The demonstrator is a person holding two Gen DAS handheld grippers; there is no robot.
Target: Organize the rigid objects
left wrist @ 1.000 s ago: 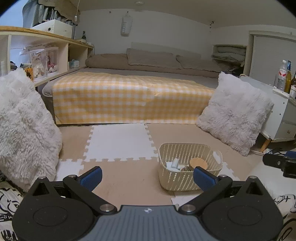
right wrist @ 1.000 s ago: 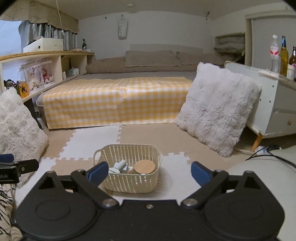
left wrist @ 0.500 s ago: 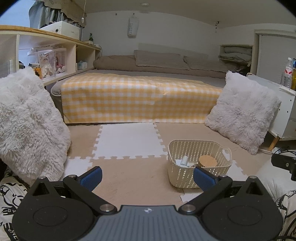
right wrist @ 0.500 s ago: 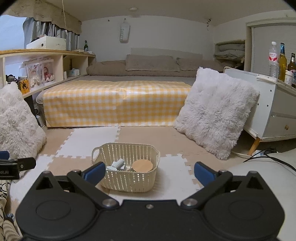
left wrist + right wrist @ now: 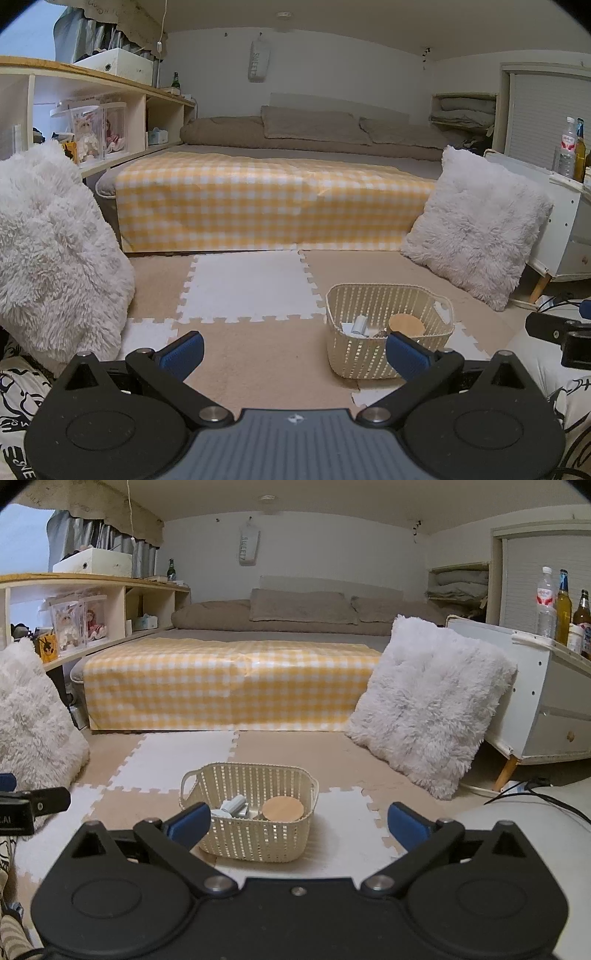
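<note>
Both grippers are spread wide with nothing between their blue pads. Left gripper hangs low over the tan and white foam floor mat, with bare mat between its fingers. Right gripper sits just behind the cream slotted basket, whose near wall shows between its fingers.

From the left view the basket stands on the floor to the right of centre, its near right corner partly covered by the right-hand pad of that gripper. Inside lie a round wooden lid, a small white cylinder and some pale bits too small to make out. The basket's base straddles a jigsaw seam between a tan tile and a white one.

Open floor runs from the basket forward to the foot of the bed, which is draped in a yellow checked cover. A white fluffy cushion leans against the white cabinet on the right, well apart from the basket. Another fluffy cushion crowds the left edge, near the left gripper's outer finger. Bottles stand on the cabinet top. Black cables trail across the floor at the far right.
</note>
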